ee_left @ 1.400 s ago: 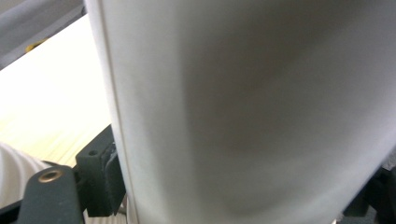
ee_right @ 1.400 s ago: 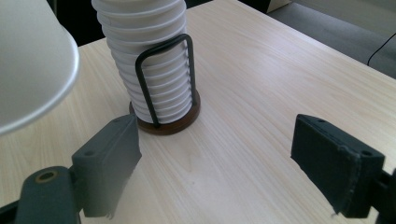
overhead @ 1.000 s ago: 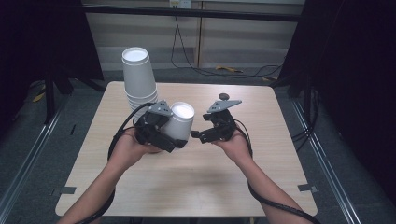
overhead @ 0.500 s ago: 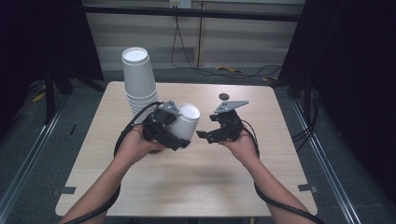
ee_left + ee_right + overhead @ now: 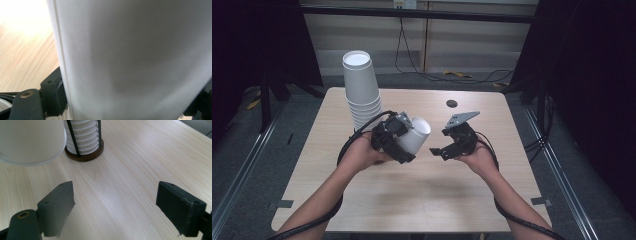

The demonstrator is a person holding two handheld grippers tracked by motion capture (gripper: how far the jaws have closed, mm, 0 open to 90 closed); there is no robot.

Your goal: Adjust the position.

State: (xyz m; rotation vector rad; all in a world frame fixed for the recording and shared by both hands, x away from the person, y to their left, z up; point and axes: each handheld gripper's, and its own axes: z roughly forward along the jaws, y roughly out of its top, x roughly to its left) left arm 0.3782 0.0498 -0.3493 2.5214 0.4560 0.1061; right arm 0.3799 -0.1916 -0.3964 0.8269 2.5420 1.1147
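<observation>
The left gripper (image 5: 404,145) is clamped on a white paper cup (image 5: 414,136), its black pads pressed against the cup's side. A second ago the cup faced up toward the high view; now it is tipped over, its open mouth turned toward the right gripper (image 5: 443,151), and both hands have drifted a little nearer the person. The cup hangs above the table (image 5: 492,190), in front of the stack of cups (image 5: 360,90) standing in its holder at the far left. The right gripper holds nothing: its jaws stand wide and have just been opening a bit further, with bare wood between them. The cup is just beside it, so this looks like the lead-in to a handover or a two-handed grip on the rim.
</observation>
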